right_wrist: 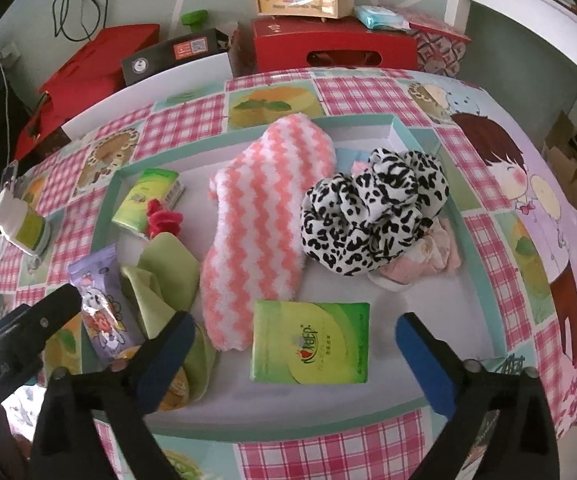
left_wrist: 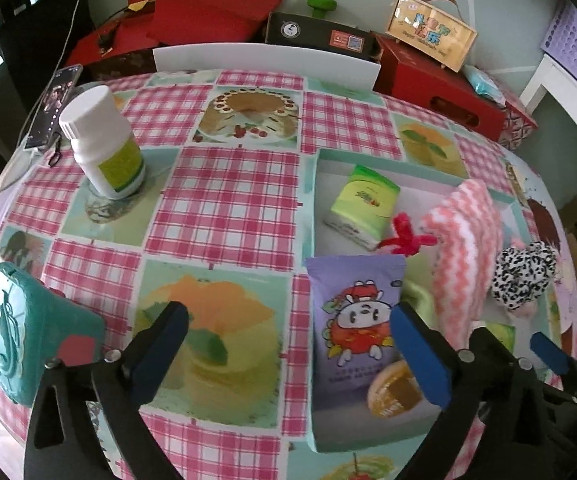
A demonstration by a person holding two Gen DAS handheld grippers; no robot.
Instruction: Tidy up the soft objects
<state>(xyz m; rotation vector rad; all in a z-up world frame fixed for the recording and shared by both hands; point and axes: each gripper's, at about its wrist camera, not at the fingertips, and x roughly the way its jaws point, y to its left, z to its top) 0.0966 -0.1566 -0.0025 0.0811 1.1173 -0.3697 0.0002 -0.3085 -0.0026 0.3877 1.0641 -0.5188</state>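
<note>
Sorting soft things into a shallow tray on a checked tablecloth.

A striped sock lies mid-tray, spotted scrunchie at three o'clock, tissue pack at six, snack bag at eight; right gripper and left gripper hover wide, empty.

The shallow tray is crowded: the pink zigzag sock runs down its middle, the leopard-print scrunchie fills the right side, and a green tissue pack lies near the front wall. Bare floor shows only at the front right corner and behind the sock. Left of the tray the checked tablecloth lies open, with a white bottle standing at the far left and a teal box at the near edge.
</note>
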